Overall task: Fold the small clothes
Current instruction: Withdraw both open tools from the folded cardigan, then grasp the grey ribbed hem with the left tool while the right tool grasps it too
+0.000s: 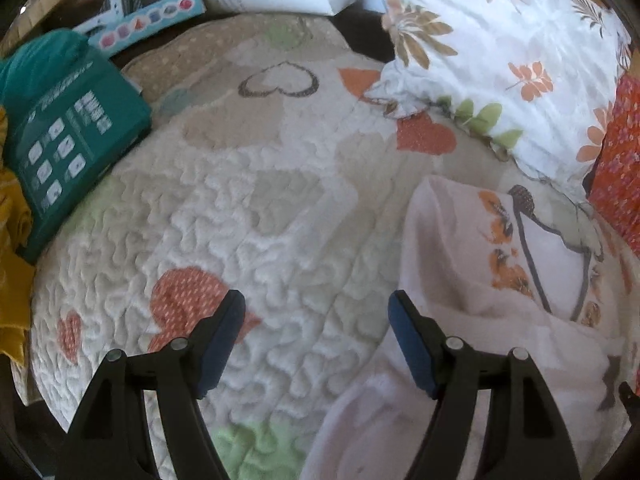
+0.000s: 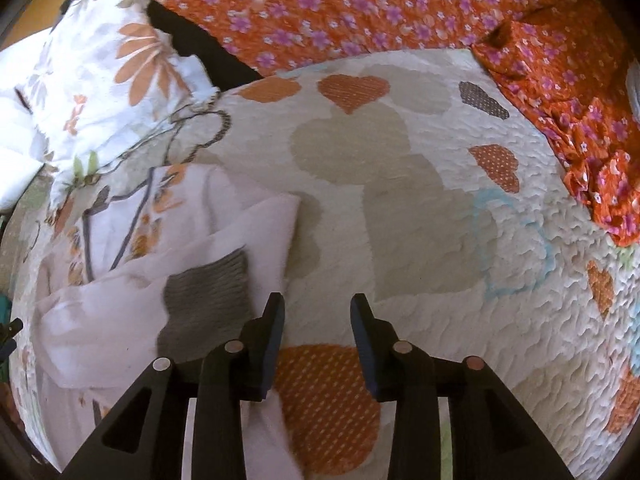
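A small pale pink garment with orange flower print lies crumpled on the quilted bed cover, at the lower right of the left wrist view. My left gripper is open and empty; its right finger reaches over the garment's left edge. In the right wrist view the same garment lies at the lower left, with a grey knitted patch showing. My right gripper is open and empty, just right of the garment's edge, above the cover.
The heart-patterned quilt covers the bed. A teal box and yellow cloth lie at the left. A floral white pillow sits at the back right. An orange flowered cloth lies along the back and right.
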